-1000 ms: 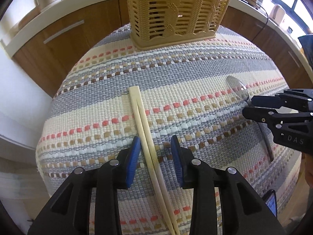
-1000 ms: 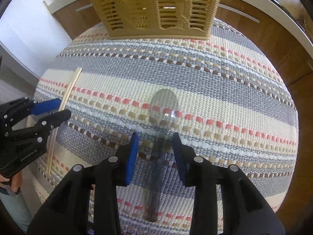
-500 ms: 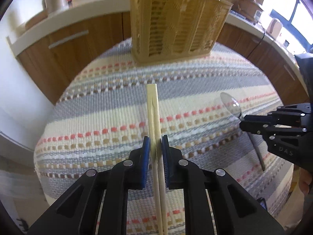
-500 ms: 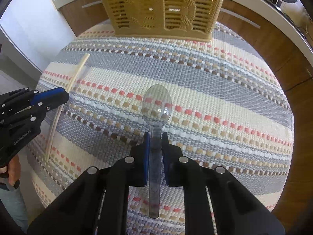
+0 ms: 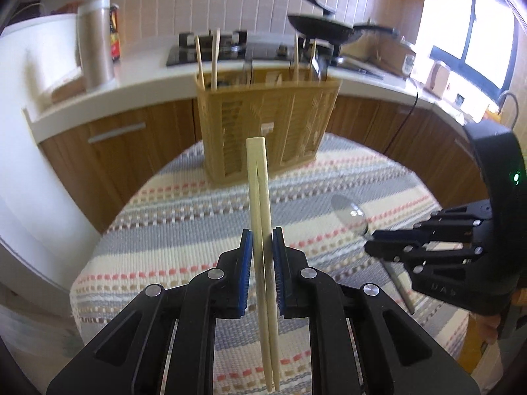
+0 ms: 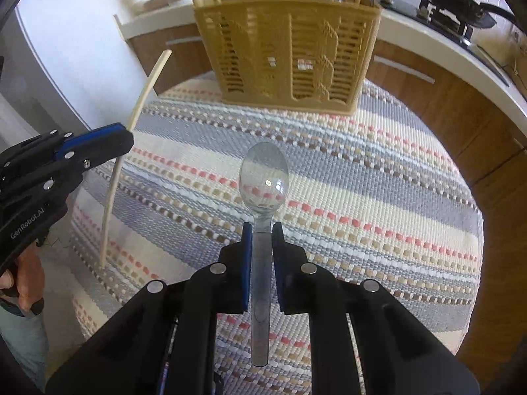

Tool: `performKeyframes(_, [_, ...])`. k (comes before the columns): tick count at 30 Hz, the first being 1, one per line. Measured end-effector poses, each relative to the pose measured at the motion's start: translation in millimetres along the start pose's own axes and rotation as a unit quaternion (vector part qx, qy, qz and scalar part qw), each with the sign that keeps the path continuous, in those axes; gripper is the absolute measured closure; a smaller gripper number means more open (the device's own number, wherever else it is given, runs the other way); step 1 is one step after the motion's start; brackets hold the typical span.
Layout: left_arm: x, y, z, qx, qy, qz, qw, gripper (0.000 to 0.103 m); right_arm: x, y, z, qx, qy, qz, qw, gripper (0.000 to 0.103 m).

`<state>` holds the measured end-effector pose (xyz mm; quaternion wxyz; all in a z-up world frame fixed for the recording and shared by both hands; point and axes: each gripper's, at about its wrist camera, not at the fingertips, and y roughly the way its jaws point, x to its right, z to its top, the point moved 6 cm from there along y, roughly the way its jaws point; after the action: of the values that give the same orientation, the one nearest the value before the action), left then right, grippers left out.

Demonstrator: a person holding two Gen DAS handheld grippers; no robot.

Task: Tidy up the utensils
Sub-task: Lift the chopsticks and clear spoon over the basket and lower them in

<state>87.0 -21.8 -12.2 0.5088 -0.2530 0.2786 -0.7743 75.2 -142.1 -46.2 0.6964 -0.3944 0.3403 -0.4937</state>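
My left gripper (image 5: 262,235) is shut on a pair of pale wooden chopsticks (image 5: 258,191) and holds them lifted above the striped woven cloth (image 5: 184,217), pointing at the tan slotted utensil basket (image 5: 266,128). My right gripper (image 6: 262,230) is shut on the handle of a clear plastic spoon (image 6: 263,177), lifted off the cloth (image 6: 378,177), bowl towards the basket (image 6: 286,49). The basket holds several upright chopsticks and a spoon. Each gripper shows in the other's view: the right (image 5: 372,247), the left with the chopsticks (image 6: 126,140).
The cloth covers a small round table. Behind the basket runs a white counter (image 5: 138,75) with wooden cabinets, a steel thermos (image 5: 95,42), a hob and a black pan (image 5: 326,29). A hand (image 6: 19,279) holds the left gripper at the left edge.
Both grippers closed, the left on the chopsticks and the right on the spoon, then lifted them off the cloth and tilted up so the basket and counter came into view.
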Motion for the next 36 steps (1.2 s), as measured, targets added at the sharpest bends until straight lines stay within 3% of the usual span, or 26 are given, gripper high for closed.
performKeyframes(10, [1,-48,53,0.113,-0.023,-0.018,0.9932,0.092,-6,-59,40,0.091,-0.008,0.018,0.996,0.093])
performKeyframes(16, [-3,-69,99,0.191,-0.041,-0.026,0.9804,0.092,8,-97,80,0.163,0.006,0.035,0.986,0.093])
performKeyframes(21, [-6,-73,139,0.255,-0.048,-0.017,0.9655,0.092,27,-123,121,0.237,0.028,0.042,0.970,0.093])
performKeyframes(30, [-25,-54,184,0.332,-0.064,0.013,0.9411,0.092,65,-126,182,0.330,0.068,0.037,0.941,0.093])
performKeyframes(36, [-32,-34,198,0.345,-0.070,0.023,0.9357,0.092,86,-108,211,0.361,0.089,0.014,0.928,0.093])
